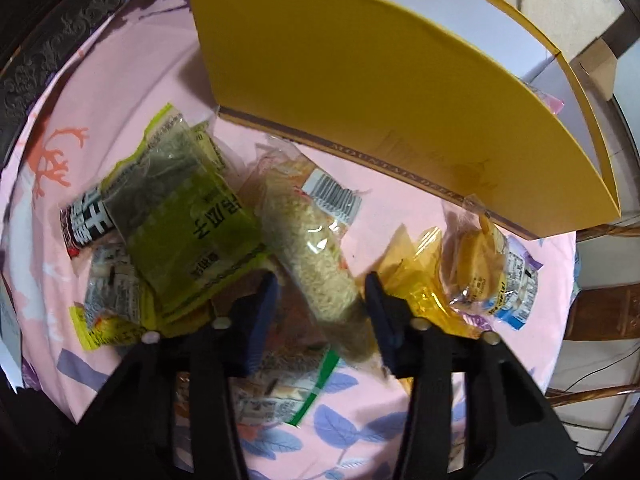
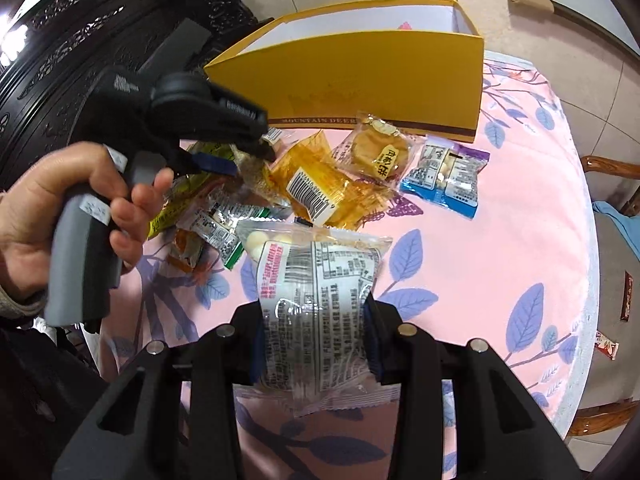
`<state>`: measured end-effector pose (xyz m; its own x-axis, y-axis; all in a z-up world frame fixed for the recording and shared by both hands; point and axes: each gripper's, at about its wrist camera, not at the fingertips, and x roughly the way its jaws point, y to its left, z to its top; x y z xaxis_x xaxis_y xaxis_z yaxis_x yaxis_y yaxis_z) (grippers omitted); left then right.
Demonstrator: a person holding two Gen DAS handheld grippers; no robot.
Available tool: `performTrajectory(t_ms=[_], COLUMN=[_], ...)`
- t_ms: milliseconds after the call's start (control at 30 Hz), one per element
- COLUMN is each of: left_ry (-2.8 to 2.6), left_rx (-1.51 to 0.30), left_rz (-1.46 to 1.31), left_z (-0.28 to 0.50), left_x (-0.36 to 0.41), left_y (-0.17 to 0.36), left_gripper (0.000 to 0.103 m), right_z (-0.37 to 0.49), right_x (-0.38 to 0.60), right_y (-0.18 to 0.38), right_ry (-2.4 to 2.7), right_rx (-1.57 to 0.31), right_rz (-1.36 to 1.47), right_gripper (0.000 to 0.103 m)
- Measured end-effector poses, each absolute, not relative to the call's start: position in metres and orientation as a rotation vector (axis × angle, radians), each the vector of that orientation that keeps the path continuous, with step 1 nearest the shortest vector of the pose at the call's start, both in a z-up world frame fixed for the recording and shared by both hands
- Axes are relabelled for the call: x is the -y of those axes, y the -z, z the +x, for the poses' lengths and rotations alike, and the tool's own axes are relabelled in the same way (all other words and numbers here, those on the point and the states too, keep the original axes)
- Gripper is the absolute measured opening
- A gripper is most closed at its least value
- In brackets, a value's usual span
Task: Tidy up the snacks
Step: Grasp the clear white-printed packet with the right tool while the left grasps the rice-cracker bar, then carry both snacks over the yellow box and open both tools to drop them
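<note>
A yellow box (image 2: 380,76) stands open at the back of the pink table; it also shows in the left wrist view (image 1: 360,92). Several snack packets lie in front of it. My left gripper (image 1: 322,280) is open with its jaws on either side of a clear packet of beige rice crackers (image 1: 316,252); it also shows in the right wrist view (image 2: 228,160) over the pile. My right gripper (image 2: 314,336) is shut on a silver packet of white balls (image 2: 316,300), held above the table.
A green packet (image 1: 180,216), an orange packet (image 2: 316,188), a round biscuit packet (image 2: 380,152) and a blue and white packet (image 2: 448,176) lie on the floral cloth (image 2: 480,260). A dark carved chair (image 2: 80,40) stands at the left. The table edge (image 2: 592,280) runs along the right.
</note>
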<state>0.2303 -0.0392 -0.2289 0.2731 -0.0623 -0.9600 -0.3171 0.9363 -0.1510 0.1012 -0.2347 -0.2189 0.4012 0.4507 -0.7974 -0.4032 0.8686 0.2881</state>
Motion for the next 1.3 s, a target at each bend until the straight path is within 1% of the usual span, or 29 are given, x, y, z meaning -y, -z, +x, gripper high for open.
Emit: performTrajectory(t_ms=[33,67,133,367,633,833,1100,1300], left_ry=[-0.165,-0.153,-0.122,0.005,0.08,0.131,0.147,0.163], left_rx=[-1.286,-1.283,-1.269,-1.202,-1.07,-0.966,-0.851,-0.783], left_rz=[-0.341,-0.345,-0.354,-0.354,-0.227,-0.117,-0.106,-0.106], left_z=[0.231,0.231,0.229,0.206,0.177,0.166,0.186,0.224], left_x=[0.04,0.04,0.039,0.026,0.012,0.008,0.002,0.005], left_y=[0.228,0.227,0.225,0.204,0.156,0.117,0.077,0.053], left_gripper=[0.031,0.028,0.025,0.025,0.025,0.025,0.025,0.025], right_z=[0.102,0.102,0.103,0.106,0.107,0.117,0.153,0.194], right_x=[0.236,0.237,0.237,0.235,0.227,0.223,0.229,0.234], right_y=[0.218,0.218,0.218,0.213,0.197,0.17,0.118,0.08], right_ry=[-0.537,-0.535,-0.534,-0.535,-0.554,-0.571,-0.551,-0.519], right_rx=[-1.021,-1.019,-1.016,-1.004,-0.976,-0.923,-0.801,-0.713], right_rz=[0.057,0.062,0.066,0.069,0.061,0.061,0.109,0.132], right_gripper=[0.04,0.04,0.04,0.04,0.04,0.04,0.04,0.04])
